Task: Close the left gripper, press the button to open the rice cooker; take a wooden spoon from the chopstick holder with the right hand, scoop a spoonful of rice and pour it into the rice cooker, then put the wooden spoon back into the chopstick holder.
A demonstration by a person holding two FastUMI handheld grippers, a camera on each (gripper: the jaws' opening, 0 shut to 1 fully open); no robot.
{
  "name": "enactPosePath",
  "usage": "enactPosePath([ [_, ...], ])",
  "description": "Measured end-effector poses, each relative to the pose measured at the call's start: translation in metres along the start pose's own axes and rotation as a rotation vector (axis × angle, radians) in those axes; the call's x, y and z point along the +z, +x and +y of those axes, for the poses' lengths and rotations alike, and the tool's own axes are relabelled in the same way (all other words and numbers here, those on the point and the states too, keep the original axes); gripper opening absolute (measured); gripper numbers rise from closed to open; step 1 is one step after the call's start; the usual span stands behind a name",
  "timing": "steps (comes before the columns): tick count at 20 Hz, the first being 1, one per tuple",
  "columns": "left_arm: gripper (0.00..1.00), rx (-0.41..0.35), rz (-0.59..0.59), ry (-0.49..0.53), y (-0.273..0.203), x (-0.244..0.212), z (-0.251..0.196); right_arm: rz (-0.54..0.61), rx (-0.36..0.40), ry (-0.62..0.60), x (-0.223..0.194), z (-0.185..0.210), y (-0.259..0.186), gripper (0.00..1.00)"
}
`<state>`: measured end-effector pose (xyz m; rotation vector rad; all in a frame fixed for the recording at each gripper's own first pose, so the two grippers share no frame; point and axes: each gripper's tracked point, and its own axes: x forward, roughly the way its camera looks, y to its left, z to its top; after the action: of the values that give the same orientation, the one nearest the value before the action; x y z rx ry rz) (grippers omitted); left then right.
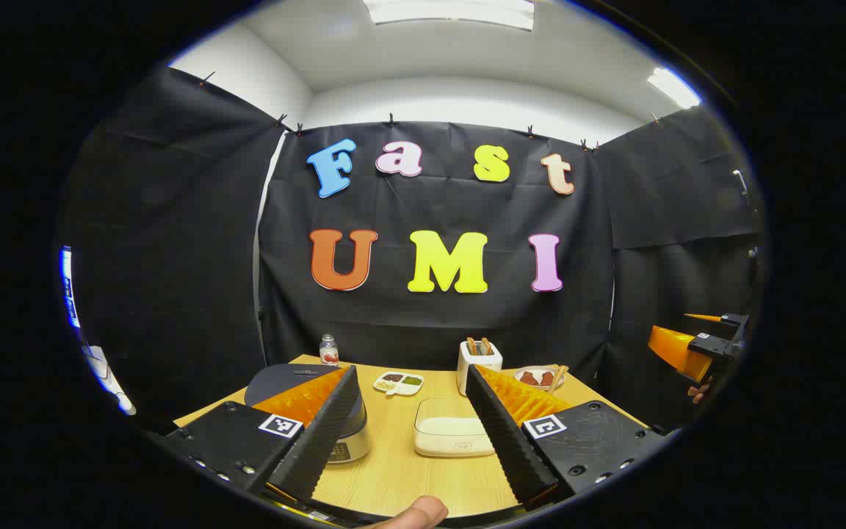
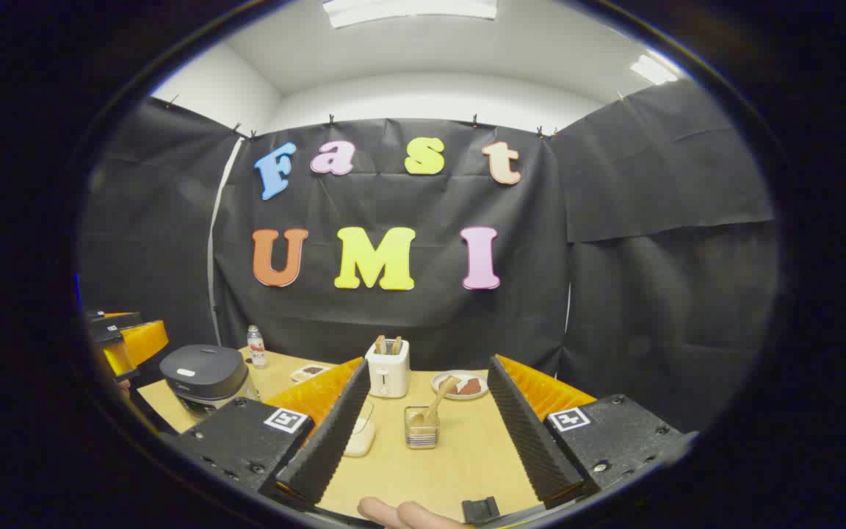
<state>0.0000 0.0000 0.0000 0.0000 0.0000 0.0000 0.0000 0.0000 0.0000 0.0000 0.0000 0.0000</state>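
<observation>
The table lies ahead of and below both tongs, with nothing yet touched as far as the frames show. The cooker sits lid down, so the step in hand is judged to be the first: clench the left tongs and press the lid button. Those tongs stand released, jaws spread wide, and the cooker is half hidden behind their left finger. To do it well, shut the jaws fully first so they make one blunt tip, bring that tip square over the button rather than the lid's flat, and push straight. Which mark on the lid is the button cannot be told from here.

The right tongs are also released and hold nothing. Seen from them, the cooker is off to the left.

Containers next. A clear tub between the left tongs' fingers holds something white, probably the rice. The white holder, straight ahead between the right tongs' fingers and beyond them, has wooden handles sticking out of its top; the spoon is likely among them. A plate beside it, to the right, carries reddish pieces. A small glass cup, nearest the right tongs, has a wooden stick leaning in it. A little dish holds dark and green bits. A small bottle stands at the far left edge.
</observation>
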Motion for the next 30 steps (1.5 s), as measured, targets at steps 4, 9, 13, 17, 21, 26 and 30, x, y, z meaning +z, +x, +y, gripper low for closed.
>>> enactPosePath([
  [4, 0.94, 0.052, 0.012, 0.001, 0.001, -0.004, 0.010, 0.011, 0.031, 0.006, -0.006, -0.002, -0.003, 1.00],
  [9, 0.94, 0.049, 0.024, 0.011, 0.005, -0.011, 0.014, 0.015, 0.067, 0.014, -0.013, -0.003, -0.004, 1.00],
  [13, 0.94, 0.052, 0.022, 0.005, 0.006, -0.014, 0.016, 0.006, 0.072, 0.010, -0.014, -0.005, -0.003, 1.00],
  [17, 0.94, 0.054, 0.031, 0.001, 0.008, -0.024, 0.017, -0.006, 0.080, 0.021, -0.020, -0.005, -0.004, 0.99],
  [21, 0.94, 0.073, 0.042, 0.008, 0.015, -0.030, 0.027, -0.008, 0.075, 0.008, -0.028, -0.009, 0.004, 0.99],
  [26, 0.78, 0.098, 0.114, 0.009, 0.034, -0.047, 0.047, -0.007, 0.076, 0.018, -0.035, -0.016, 0.017, 1.00],
  [30, 0.54, 0.125, 0.182, 0.015, 0.053, -0.062, 0.066, -0.007, 0.094, 0.022, -0.044, -0.019, 0.023, 1.00],
])
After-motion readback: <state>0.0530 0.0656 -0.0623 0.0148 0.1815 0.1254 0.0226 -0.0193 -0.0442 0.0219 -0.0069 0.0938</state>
